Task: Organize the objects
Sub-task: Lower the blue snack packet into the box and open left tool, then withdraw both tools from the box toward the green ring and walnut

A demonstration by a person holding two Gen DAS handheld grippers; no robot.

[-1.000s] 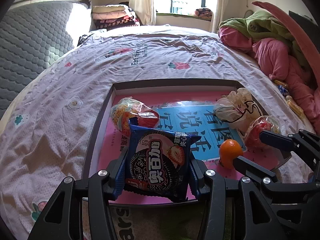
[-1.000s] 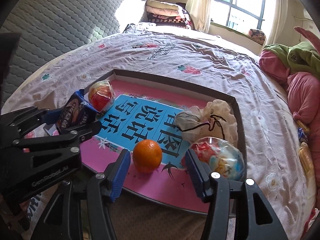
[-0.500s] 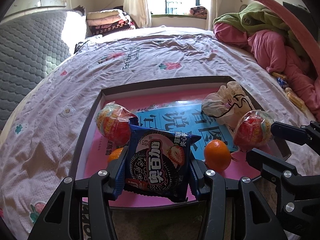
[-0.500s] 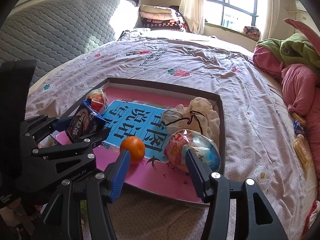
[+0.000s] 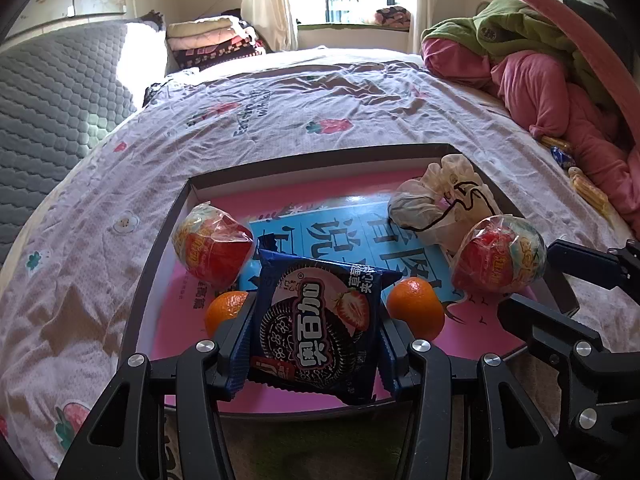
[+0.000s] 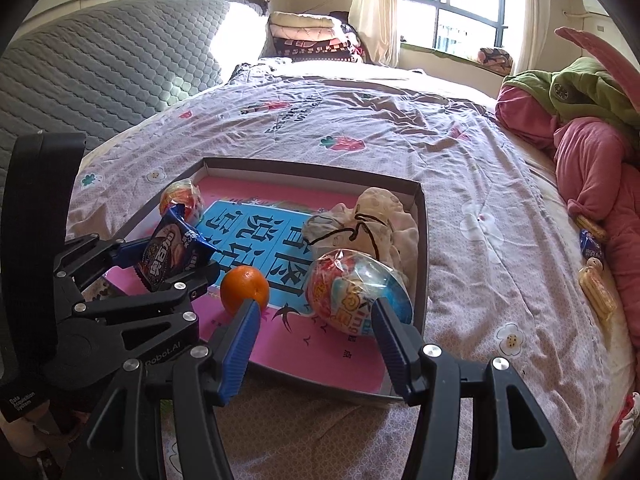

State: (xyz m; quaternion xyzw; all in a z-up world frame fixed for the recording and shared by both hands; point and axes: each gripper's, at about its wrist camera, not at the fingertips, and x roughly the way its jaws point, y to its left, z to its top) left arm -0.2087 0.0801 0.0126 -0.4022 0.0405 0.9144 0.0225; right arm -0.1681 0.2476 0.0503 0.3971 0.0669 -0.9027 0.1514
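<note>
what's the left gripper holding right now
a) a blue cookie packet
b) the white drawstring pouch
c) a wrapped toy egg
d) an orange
a: the left gripper has its blue pads pressed on both sides of the blue cookie packet, held above the box; the oranges, wrapped eggs and pouch all lie loose in the box.

1 tray (image 5: pixel 160 264), 2 oranges (image 5: pixel 416 312), 2 wrapped toy balls (image 5: pixel 212 248), 1 cookie pkt (image 5: pixel 316 324) (blue), 1 cloth pouch (image 5: pixel 440 208).
</note>
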